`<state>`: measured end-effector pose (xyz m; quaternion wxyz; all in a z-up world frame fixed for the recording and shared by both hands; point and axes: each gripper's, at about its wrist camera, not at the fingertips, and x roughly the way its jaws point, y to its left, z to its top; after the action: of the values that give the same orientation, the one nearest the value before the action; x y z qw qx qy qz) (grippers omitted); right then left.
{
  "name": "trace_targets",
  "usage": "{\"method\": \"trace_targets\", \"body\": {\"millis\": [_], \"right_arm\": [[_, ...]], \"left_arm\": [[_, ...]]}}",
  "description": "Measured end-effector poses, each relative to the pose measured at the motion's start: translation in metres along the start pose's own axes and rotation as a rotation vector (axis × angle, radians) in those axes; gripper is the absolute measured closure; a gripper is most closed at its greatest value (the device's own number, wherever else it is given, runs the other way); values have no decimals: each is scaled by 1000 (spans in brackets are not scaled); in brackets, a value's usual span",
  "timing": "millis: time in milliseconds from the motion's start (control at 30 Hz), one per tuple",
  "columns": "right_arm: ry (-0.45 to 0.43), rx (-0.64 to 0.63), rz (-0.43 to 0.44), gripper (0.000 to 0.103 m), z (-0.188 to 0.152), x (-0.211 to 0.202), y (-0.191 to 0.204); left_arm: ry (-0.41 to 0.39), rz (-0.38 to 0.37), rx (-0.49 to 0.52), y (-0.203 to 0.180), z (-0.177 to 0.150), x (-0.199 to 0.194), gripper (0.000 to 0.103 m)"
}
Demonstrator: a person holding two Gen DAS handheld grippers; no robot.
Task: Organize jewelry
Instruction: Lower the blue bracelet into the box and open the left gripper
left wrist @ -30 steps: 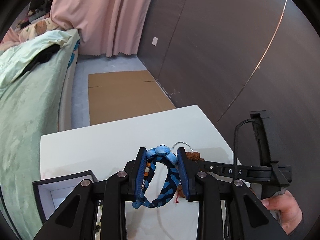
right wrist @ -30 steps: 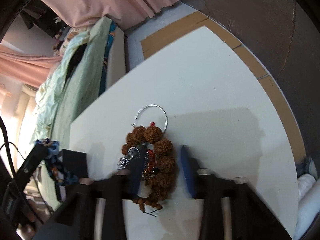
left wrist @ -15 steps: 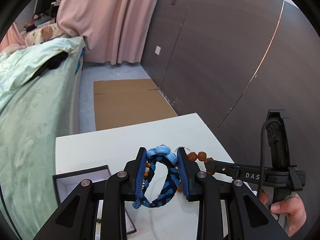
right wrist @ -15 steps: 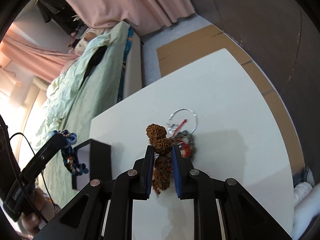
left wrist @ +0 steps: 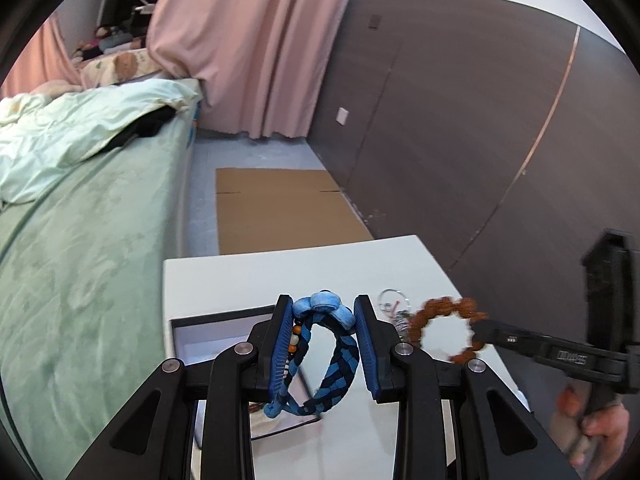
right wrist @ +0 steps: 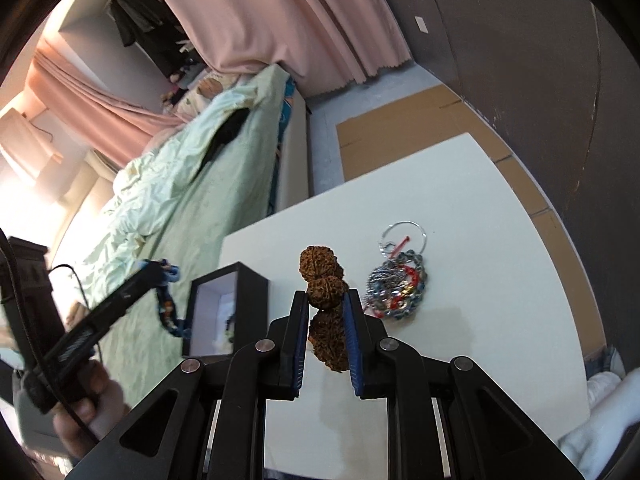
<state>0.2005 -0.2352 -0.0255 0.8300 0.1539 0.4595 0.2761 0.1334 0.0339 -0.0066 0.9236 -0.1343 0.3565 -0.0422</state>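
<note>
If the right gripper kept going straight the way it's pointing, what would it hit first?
Likely the bare white table, left of the jewelry pile; depth is hard to judge. The right gripper holds the brown bead bracelet.

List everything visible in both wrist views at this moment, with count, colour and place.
braided bracelet: 1, blue, in left gripper.
bead bracelet: 1, brown, in right gripper.
jewelry pile: 1, silver, red and grey, on table, ring beside it.
box: 1, black, white inside, open, table's bed side.
table: 1, white.
cardboard: flat, brown, on floor.
bed: 1, green cover.
curtain: pink.
left gripper: black, blue pads, shut on braided bracelet.
right gripper: same, shut on bead bracelet.
hand: holds right gripper.
</note>
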Motion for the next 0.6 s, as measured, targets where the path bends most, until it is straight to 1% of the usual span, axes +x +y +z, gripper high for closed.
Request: {"method": "trace_targets", "body": {"millis": [100,167,200,233,267,300,367,600], "right_arm": [[-23,-1,29,84,-6,-8,13],[-28,-9,38,84,-9,-11,20],[-26,-9,42,84,-10,-11,24],[-25,-10,49,84,-10,-11,27],[-26,-19,54,84,-10,-12,32],[-29,-33,53,84,-10,-12,38],[-30,-54,54,84,-7,-11,48],[6,-115,66,84,4,7,80]], "left_arm": [[-4,22,-16,8,-4,-1,70],[5,45,-20,13,-4,3,65],[15,53,-24,15,-5,4,59],[34,55,-34,18,-6,5,43],[41,48,-45,21,-7,4,35],[34,43,-50,23,-8,0,23],[1,54,-55,26,-11,-11,21],[-55,63,-111,54,-11,-48,21]]}}
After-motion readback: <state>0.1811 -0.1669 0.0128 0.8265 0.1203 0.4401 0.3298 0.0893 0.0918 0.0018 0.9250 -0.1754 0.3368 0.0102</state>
